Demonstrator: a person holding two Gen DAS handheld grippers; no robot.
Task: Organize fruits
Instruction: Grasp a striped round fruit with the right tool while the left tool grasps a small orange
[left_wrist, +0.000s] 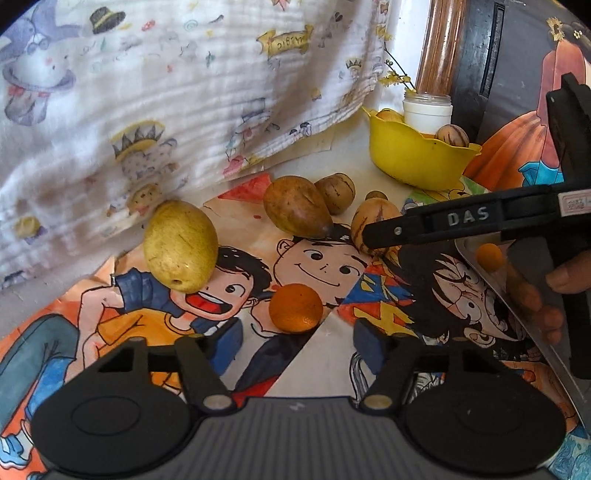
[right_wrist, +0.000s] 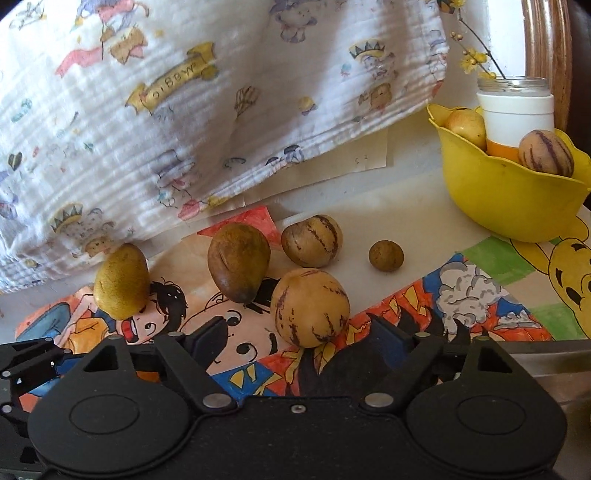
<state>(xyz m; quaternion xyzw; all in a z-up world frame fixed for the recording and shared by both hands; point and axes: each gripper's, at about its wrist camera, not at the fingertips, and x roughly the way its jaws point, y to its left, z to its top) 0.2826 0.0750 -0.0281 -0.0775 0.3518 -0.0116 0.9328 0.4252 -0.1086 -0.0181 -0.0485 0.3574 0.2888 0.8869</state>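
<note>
Left fingers apart around orange, right fingers wide, striped fruit partly hidden

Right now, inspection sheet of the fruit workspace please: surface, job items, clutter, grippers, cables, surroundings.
Surface: table under cartoon drawings.
Job's things: orange, yellow-green fruit, brown pointed fruit, two striped melons loose, small round fruit; yellow bowl holds a striped melon and a yellow fruit.
Clutter: white jar with twigs behind the bowl.
Grippers: left gripper open, orange just ahead; right gripper open, striped melon ahead.
Cables: nothing seen.
Surroundings: printed white cloth, wooden frame.
</note>
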